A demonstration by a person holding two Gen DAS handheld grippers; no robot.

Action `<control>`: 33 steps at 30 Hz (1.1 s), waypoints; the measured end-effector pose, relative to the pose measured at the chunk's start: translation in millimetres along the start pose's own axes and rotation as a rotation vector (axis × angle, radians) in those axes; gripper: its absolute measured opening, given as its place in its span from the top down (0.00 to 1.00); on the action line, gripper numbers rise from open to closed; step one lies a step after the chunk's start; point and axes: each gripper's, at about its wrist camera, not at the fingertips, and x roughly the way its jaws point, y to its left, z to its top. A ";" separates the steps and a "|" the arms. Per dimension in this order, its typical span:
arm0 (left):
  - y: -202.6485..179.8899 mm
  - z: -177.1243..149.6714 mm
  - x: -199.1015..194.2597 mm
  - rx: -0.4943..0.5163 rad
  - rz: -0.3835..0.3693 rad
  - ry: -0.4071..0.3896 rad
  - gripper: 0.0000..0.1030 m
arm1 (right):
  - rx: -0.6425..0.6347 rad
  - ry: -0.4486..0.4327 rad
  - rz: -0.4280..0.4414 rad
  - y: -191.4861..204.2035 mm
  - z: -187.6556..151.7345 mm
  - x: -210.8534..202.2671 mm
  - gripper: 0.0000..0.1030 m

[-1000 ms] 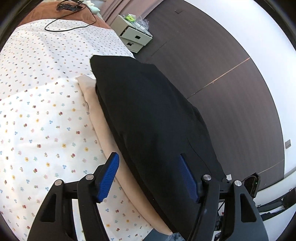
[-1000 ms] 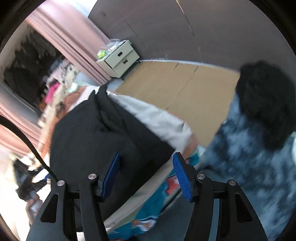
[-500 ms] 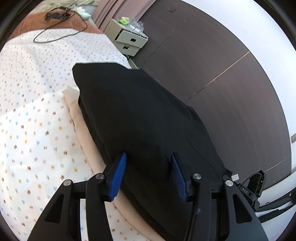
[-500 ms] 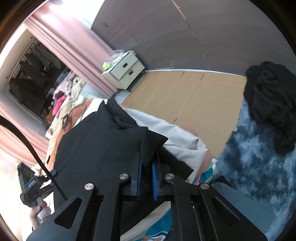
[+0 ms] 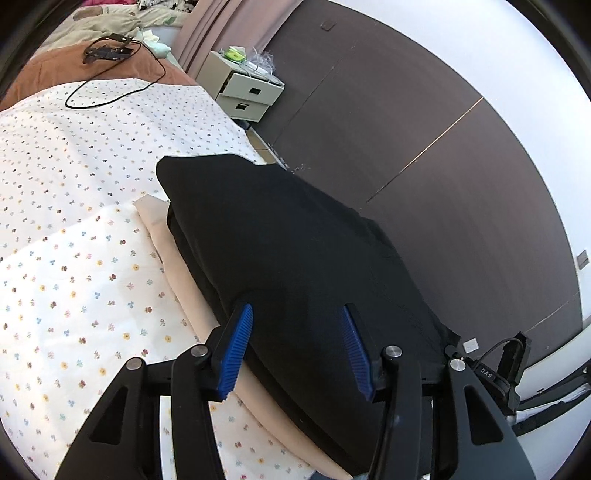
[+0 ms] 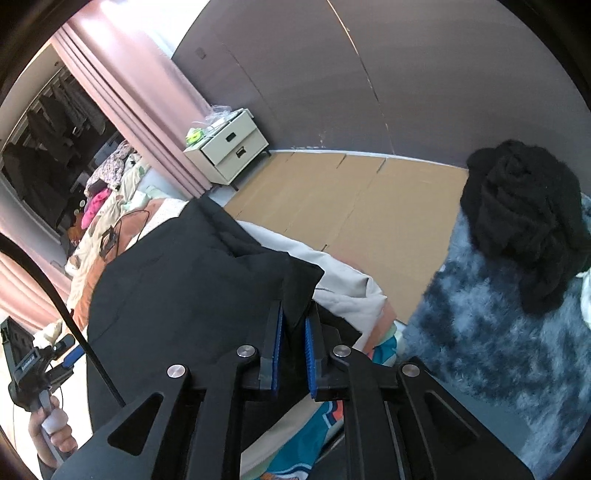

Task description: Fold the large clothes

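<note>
Left wrist view: left hand-held gripper at bottom centre, blue pads spread wide, nothing between them. They sit over the near edge of the black garment; contact can't be confirmed. The garment runs from frame centre to lower right, lying on a beige garment whose edge shows along its left side. Both lie on the bed with its white flower-print sheet filling the left half. Brown blanket at upper left with a black cable on it. White two-drawer nightstand top centre, next to the pink curtain. Dark wall panels across the right.

Right wrist view: right hand-held gripper bottom centre, pads nearly closed and pinching a corner flap of the black garment. The garment spreads from the pinch to centre left. Light grey cloth just right of the pinch, under the flap. Teal printed fabric at bottom centre. Blue-grey shaggy rug on the right with a black fuzzy pile on top. Cardboard sheets on the floor mid-frame. Nightstand upper centre, pink curtain to its left. The left hand-held gripper is visible at the lower left edge, held in a hand.
</note>
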 end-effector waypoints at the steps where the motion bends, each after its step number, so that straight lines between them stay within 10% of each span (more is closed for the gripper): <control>1: -1.7 -0.7 -5.7 0.005 0.000 0.000 0.51 | 0.002 0.003 -0.001 0.4 -2.3 -5.2 0.92; 6: -9.6 -9.0 -35.1 0.044 0.005 -0.025 0.16 | -0.031 -0.012 -0.015 10.4 -14.2 -34.8 0.83; 8: -13.3 -11.6 -50.3 0.059 0.007 -0.037 0.16 | -0.047 -0.023 -0.015 13.2 -19.3 -45.3 0.24; 9: -15.0 -12.9 -55.5 0.065 0.006 -0.039 0.16 | -0.055 -0.040 -0.008 15.7 -23.4 -53.9 0.15; 33: -12.3 -64.9 -246.4 0.227 0.049 -0.253 0.03 | -0.189 -0.227 -0.002 71.4 -134.6 -160.9 0.00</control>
